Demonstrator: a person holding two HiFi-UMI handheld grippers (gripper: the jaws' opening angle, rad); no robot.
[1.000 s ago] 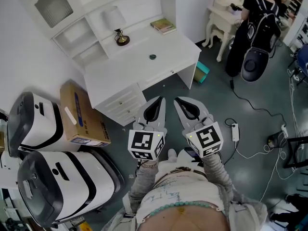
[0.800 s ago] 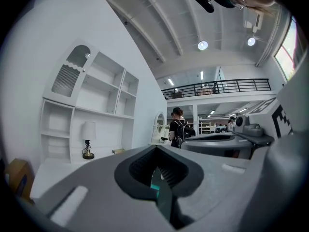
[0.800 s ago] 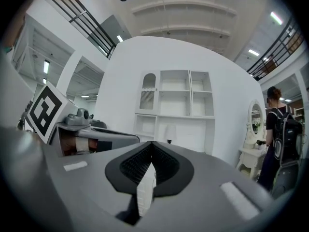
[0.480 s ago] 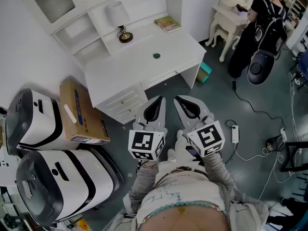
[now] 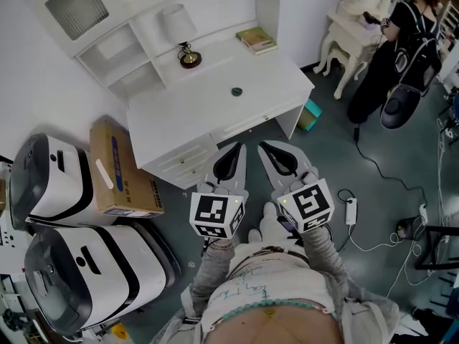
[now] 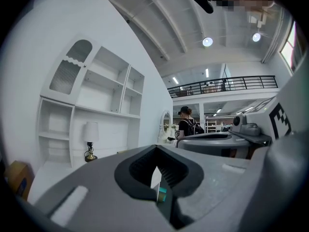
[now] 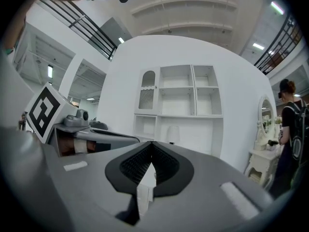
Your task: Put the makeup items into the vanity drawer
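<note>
Left tongs (image 5: pixel 239 150), right tongs (image 5: pixel 265 147) — both closed

Makeup item (image 5: pixel 236 91): we see one small, dark, round piece lying flat, alone, mid-desktop (image 5: pixel 193 110).
Vanity drawer (image 5: pixel 240 126): we see it white and shut, under the desktop's front edge.
</note>
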